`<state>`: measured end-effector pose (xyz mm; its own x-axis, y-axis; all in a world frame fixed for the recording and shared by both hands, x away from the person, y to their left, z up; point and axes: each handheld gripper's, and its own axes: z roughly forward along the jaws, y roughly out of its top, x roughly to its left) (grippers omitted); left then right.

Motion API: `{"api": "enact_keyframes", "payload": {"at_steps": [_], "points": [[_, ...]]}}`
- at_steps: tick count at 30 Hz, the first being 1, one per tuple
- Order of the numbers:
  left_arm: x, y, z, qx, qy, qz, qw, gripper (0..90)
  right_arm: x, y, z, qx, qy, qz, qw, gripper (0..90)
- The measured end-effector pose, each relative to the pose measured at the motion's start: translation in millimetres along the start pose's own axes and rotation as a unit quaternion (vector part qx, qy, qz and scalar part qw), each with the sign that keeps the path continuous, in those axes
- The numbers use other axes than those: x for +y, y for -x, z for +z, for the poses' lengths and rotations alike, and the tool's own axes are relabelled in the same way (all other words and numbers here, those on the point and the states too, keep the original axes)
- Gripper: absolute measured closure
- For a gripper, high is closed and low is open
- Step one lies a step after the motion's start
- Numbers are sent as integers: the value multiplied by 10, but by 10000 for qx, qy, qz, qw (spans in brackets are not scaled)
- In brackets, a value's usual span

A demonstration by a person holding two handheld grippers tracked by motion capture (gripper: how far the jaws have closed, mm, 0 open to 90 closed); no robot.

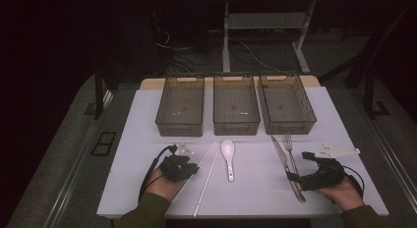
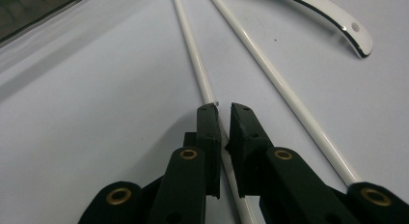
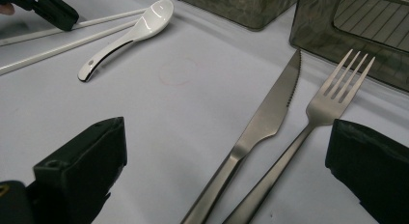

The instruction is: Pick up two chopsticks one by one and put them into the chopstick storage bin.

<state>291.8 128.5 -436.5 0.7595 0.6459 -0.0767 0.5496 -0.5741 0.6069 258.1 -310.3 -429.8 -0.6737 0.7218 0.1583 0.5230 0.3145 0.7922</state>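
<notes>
Two white chopsticks (image 1: 208,171) lie on the white table (image 1: 142,139), with a white spoon (image 1: 227,153) to their right. My left gripper (image 1: 194,169) is down on them, and in the left gripper view its jaws (image 2: 223,108) are shut on one chopstick (image 2: 195,55); the other chopstick (image 2: 270,74) lies free beside it. A steel knife (image 1: 282,159) and fork (image 1: 290,150) lie at the right. My right gripper (image 1: 299,167) is open, and in its own view the knife (image 3: 270,108) and fork (image 3: 337,89) handles run between its wide jaws (image 3: 226,137).
Three empty smoky plastic bins (image 1: 179,127) (image 1: 236,127) (image 1: 290,126) stand in a row at the back of the table. The spoon (image 3: 140,26) and my left gripper (image 3: 48,11) show far off in the right gripper view. Dark floor and table legs lie beyond.
</notes>
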Motion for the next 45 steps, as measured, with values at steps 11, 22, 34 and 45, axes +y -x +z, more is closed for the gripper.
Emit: {"api": "enact_keyframes", "payload": {"at_steps": [11, 22, 34, 45], "points": [[-4, -136, -26, 89, -49, -162, 9998, 842, 2, 3, -2, 3, 15, -5, 10000, 8], [-23, -174, -17, -45, 69, -218, 9997, 845, 4, -5, 1, 5, 7, -15, 10000, 8], [-10, -233, -120, -58, 217, -163, 9996, 847, 2, 2, -7, 6, 24, -4, 10000, 8], [32, -260, -259, -158, 510, -67, 9986, 847, 3, 1, -5, 14, 29, -14, 10000, 8]]}}
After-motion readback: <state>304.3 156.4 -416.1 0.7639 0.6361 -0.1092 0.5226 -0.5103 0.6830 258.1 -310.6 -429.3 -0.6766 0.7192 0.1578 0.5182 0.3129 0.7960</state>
